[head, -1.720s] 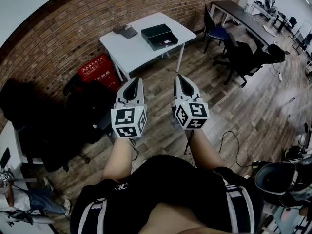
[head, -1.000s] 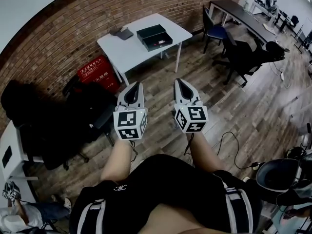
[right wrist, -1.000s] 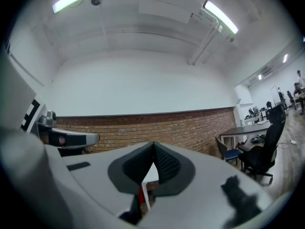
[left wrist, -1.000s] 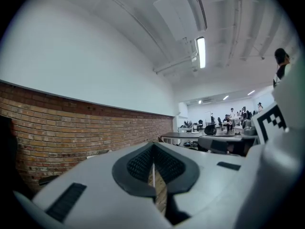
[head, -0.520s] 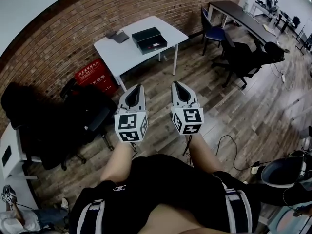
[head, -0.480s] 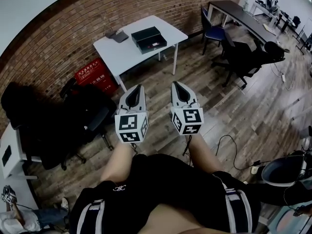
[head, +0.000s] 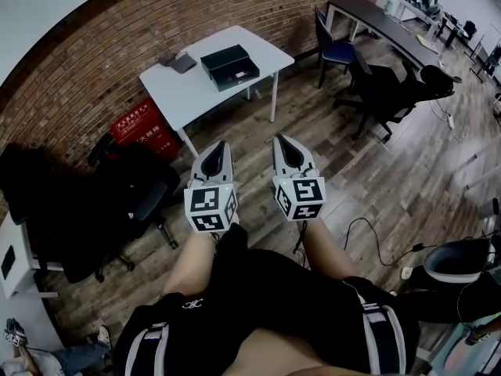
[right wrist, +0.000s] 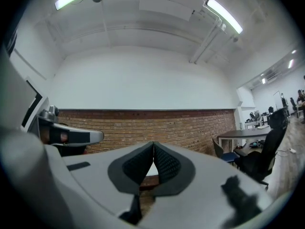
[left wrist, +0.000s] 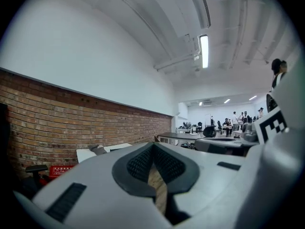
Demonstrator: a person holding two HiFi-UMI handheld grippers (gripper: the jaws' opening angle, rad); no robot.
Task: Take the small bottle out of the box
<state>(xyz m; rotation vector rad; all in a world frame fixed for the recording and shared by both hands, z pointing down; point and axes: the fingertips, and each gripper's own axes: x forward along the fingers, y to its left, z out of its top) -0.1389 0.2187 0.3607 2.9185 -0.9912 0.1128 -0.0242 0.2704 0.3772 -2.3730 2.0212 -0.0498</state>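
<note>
Both grippers are held level and side by side above the wood floor (head: 337, 171). The left gripper (head: 219, 143) has its jaws closed, pads together with nothing between, and the right gripper (head: 281, 139) is the same, closed and empty. The black box (head: 230, 66) sits on the white table (head: 188, 92) by the brick wall (head: 117, 45), well apart from both grippers and out past their tips, with a grey item (head: 178, 61) just beside it. I can't make out the small bottle at this range.
</note>
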